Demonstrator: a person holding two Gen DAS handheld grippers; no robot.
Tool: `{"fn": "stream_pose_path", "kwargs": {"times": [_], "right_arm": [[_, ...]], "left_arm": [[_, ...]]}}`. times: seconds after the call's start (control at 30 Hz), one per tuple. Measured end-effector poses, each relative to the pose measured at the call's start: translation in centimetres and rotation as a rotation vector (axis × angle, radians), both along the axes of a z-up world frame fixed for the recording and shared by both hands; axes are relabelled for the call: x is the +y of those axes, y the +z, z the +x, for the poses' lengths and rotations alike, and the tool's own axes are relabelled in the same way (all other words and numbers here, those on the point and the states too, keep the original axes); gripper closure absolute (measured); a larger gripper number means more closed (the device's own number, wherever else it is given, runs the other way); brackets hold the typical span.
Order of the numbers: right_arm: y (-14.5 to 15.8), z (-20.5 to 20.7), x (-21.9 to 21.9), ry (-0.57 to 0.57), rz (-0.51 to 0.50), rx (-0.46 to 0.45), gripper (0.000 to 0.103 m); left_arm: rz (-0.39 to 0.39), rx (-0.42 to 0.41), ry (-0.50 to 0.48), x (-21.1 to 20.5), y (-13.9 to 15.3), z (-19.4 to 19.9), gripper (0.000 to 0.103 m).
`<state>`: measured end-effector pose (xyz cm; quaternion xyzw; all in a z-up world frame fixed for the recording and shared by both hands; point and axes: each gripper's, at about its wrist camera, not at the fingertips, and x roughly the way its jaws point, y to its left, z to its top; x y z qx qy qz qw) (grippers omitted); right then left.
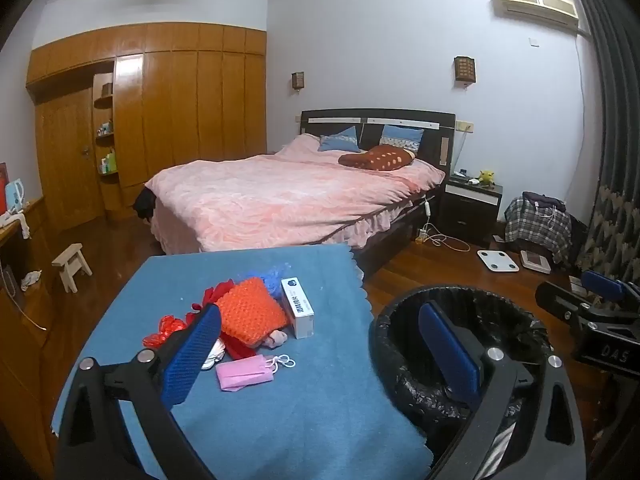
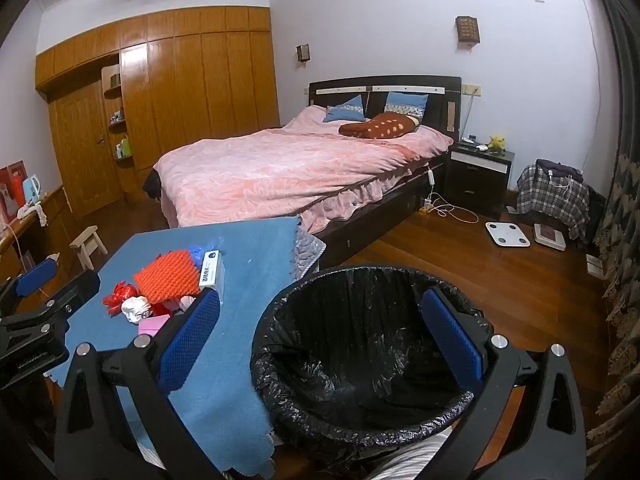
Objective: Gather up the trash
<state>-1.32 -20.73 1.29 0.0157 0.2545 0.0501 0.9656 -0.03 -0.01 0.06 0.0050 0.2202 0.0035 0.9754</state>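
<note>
A pile of trash lies on the blue cloth-covered table (image 1: 280, 420): an orange foam net (image 1: 250, 312), a white box (image 1: 297, 307), a pink face mask (image 1: 245, 373), red wrappers (image 1: 166, 330) and blue netting (image 1: 274, 276). The pile also shows in the right wrist view, with the orange net (image 2: 168, 276) and the white box (image 2: 211, 270). A bin with a black liner (image 2: 360, 360) stands right of the table. My left gripper (image 1: 320, 354) is open and empty above the table's near side. My right gripper (image 2: 320, 344) is open and empty over the bin.
A bed with a pink cover (image 1: 288, 192) stands behind the table. A small wooden stool (image 1: 72, 266) is on the floor at left. A nightstand (image 1: 470, 204), a white scale (image 1: 498, 261) and cables lie on the wooden floor at right. Wardrobes line the back wall.
</note>
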Motion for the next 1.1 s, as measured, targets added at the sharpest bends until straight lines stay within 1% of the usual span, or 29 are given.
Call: {"fn": "stream_pose_path", "kwargs": {"times": [0.27, 0.3, 0.33, 0.67, 0.73, 1.1], "right_arm": [[-0.04, 0.02, 0.03, -0.006, 0.001, 0.002, 0.005], [-0.07, 0.0, 0.15, 0.0, -0.002, 0.001, 0.005], [-0.07, 0.01, 0.15, 0.0, -0.002, 0.001, 0.005], [-0.03, 0.05, 0.15, 0.0, -0.001, 0.003, 0.005], [-0.02, 0.06, 0.18, 0.0, -0.001, 0.003, 0.005], [0.01, 0.13, 0.27, 0.001, -0.002, 0.004, 0.005]], "left_arm": [[0.0, 0.002, 0.002, 0.01, 0.1, 0.11, 0.006], [-0.011, 0.005, 0.001, 0.53, 0.06, 0.24, 0.006], [-0.005, 0.0, -0.001, 0.04, 0.0, -0.03, 0.006], [-0.007, -0.002, -0.002, 0.06, 0.03, -0.07, 0.006], [-0.008, -0.001, -0.002, 0.06, 0.71, -0.39, 0.006], [-0.008, -0.002, -0.002, 0.07, 0.51, -0.3, 0.006]]}}
